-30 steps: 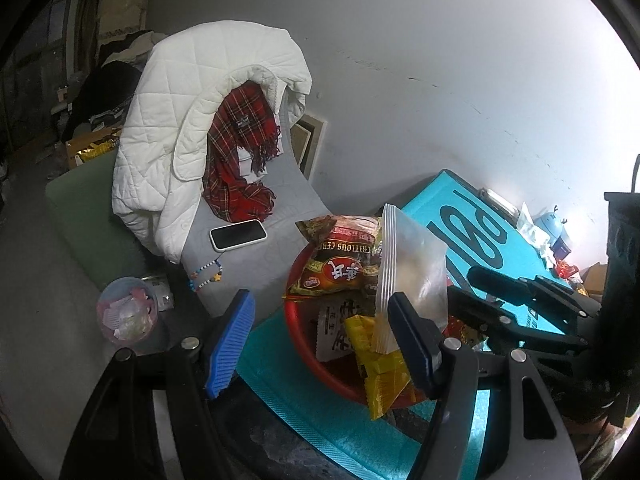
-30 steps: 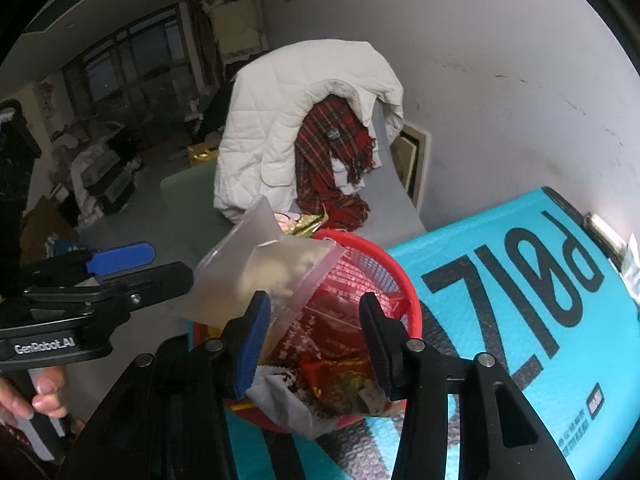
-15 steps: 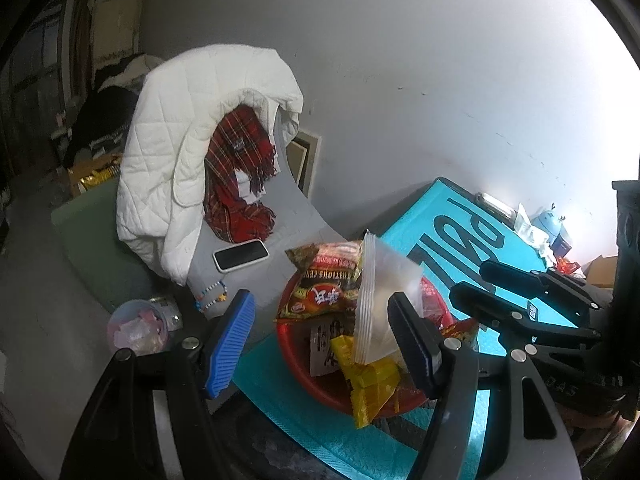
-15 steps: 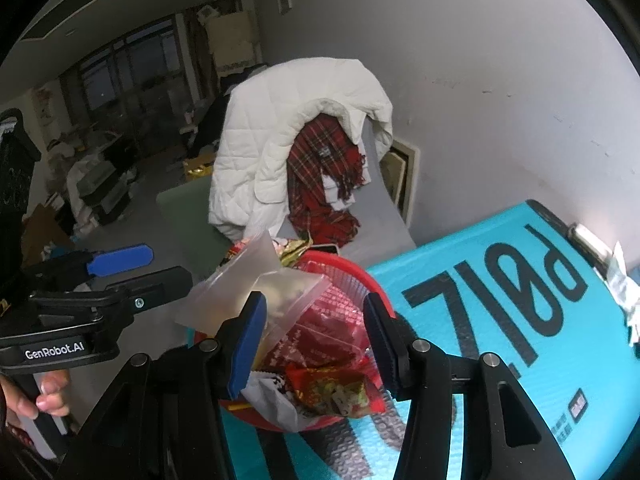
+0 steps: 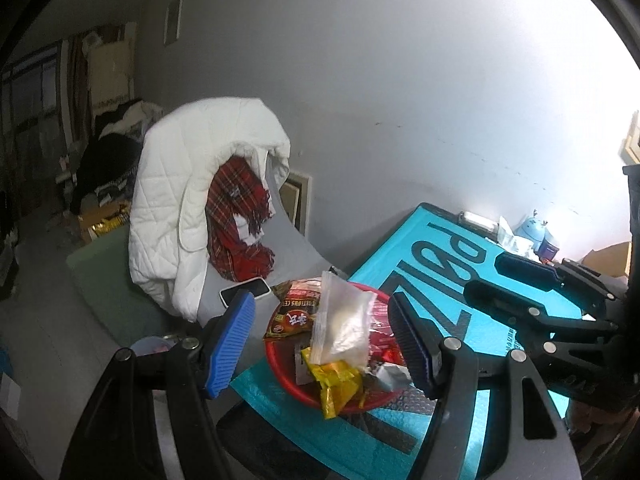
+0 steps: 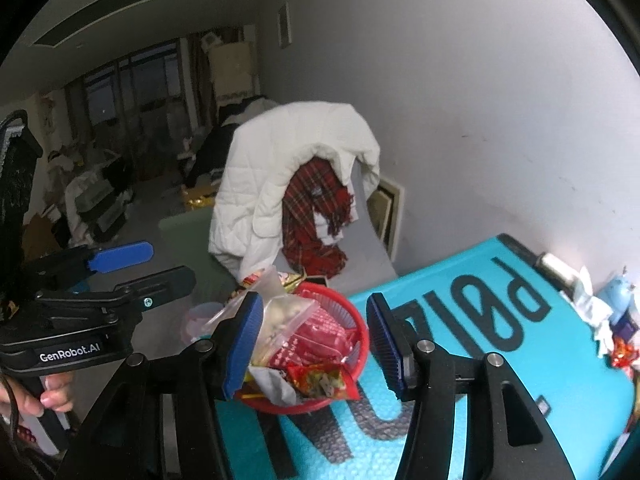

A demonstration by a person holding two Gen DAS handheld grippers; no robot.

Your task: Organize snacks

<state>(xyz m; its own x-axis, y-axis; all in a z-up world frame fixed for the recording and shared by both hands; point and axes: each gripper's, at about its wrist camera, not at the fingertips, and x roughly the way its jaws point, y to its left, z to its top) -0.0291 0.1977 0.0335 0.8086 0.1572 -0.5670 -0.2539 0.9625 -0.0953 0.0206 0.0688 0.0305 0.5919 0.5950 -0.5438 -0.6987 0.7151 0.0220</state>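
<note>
A red basket (image 5: pixel 298 390) (image 6: pixel 358 330) stands near the left end of a teal mat (image 5: pixel 444 280) (image 6: pixel 472 344). It is piled with snack packs. A clear zip bag (image 5: pixel 342 326) (image 6: pixel 280 316) stands upright on top. Beside it are a red pack (image 5: pixel 294 316), a yellow pack (image 5: pixel 336 384) and red packs (image 6: pixel 320 344). My left gripper (image 5: pixel 322 342) is open and empty, held back above the basket. My right gripper (image 6: pixel 316 346) is open and empty, also back from the basket.
A chair with a white quilted jacket (image 5: pixel 188 208) (image 6: pixel 280 172) and red plaid scarf (image 5: pixel 236 216) stands behind the basket. A phone (image 5: pixel 245 291) lies on its seat. Small items (image 5: pixel 524 236) (image 6: pixel 612 320) crowd the mat's far end by the wall.
Both grippers have pulled back and up from the basket, which now looks smaller. The clear zip bag stays standing in the basket, free of the fingers.
</note>
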